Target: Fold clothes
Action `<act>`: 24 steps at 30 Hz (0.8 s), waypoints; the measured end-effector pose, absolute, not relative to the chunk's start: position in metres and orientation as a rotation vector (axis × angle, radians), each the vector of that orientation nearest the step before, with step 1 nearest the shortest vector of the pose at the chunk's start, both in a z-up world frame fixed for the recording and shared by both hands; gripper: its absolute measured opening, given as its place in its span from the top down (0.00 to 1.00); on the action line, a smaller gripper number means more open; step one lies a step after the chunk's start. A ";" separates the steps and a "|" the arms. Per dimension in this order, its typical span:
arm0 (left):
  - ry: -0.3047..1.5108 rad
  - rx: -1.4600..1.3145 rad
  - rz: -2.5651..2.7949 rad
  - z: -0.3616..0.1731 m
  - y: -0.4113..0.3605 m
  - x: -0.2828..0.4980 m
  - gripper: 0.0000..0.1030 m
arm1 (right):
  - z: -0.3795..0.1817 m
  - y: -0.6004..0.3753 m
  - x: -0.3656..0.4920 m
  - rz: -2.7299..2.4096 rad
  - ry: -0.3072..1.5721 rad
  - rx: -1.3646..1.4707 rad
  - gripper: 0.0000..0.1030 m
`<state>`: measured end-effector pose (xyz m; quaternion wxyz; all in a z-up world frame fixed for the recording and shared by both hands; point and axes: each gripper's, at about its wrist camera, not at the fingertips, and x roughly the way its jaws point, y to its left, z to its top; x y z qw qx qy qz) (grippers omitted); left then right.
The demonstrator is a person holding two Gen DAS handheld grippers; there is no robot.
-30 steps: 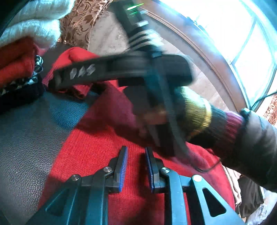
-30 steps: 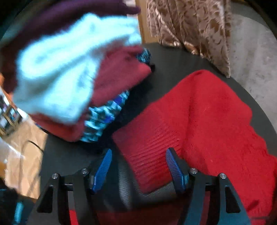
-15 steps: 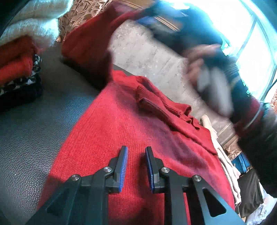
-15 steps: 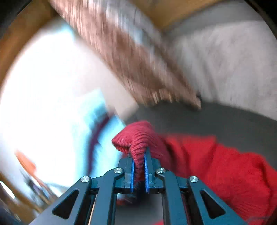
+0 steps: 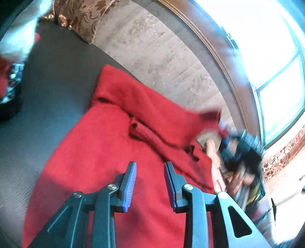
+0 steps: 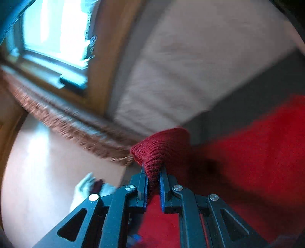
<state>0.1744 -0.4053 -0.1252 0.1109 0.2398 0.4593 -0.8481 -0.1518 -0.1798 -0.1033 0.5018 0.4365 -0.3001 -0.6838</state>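
Observation:
A red knitted sweater (image 5: 106, 152) lies spread on a dark grey leather surface (image 5: 47, 99). My left gripper (image 5: 150, 167) hovers over its body, the jaws opening with only the flat cloth beneath them and nothing pinched. In the right wrist view my right gripper (image 6: 152, 171) is shut on a ribbed red cuff (image 6: 162, 148) of the sweater, which bulges above the pads. The left wrist view shows the right gripper (image 5: 225, 131), blurred, at the sweater's far right edge with the sleeve end (image 5: 207, 116) drawn out toward it.
A stack of folded clothes (image 5: 11, 63), white on top of red and patterned pieces, sits at the far left. A brown patterned cushion (image 5: 82, 17) leans at the back. A pale wall (image 5: 162, 57) and a bright window (image 5: 270, 47) lie beyond.
The right gripper closed on the red cuff and swung with it from the left, near the clothes stack, across to the sweater's right side. The left gripper's jaws have spread wider.

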 end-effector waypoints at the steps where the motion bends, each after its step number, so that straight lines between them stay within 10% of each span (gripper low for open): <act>1: 1.379 0.710 -2.475 -0.128 -0.408 0.166 0.69 | -0.112 -0.167 -0.158 -1.670 -0.742 1.081 0.89; 7: 1.387 0.756 -2.437 -0.135 -0.415 0.134 0.68 | -0.143 -0.143 -0.181 -1.689 -0.783 1.145 0.87; 11: 1.359 0.772 -2.407 -0.138 -0.426 0.123 0.68 | -0.141 -0.152 -0.190 -1.657 -0.766 1.164 0.49; 13: 1.375 0.761 -2.375 -0.140 -0.434 0.121 0.68 | -0.133 -0.163 -0.189 -1.702 -0.664 1.161 0.53; 16: 1.405 0.721 -2.322 -0.142 -0.445 0.129 0.68 | -0.114 -0.177 -0.182 -1.767 -0.479 1.146 0.89; 24: 1.497 0.651 -2.288 -0.139 -0.462 0.155 0.67 | -0.013 -0.174 -0.162 -1.717 -0.480 0.878 0.90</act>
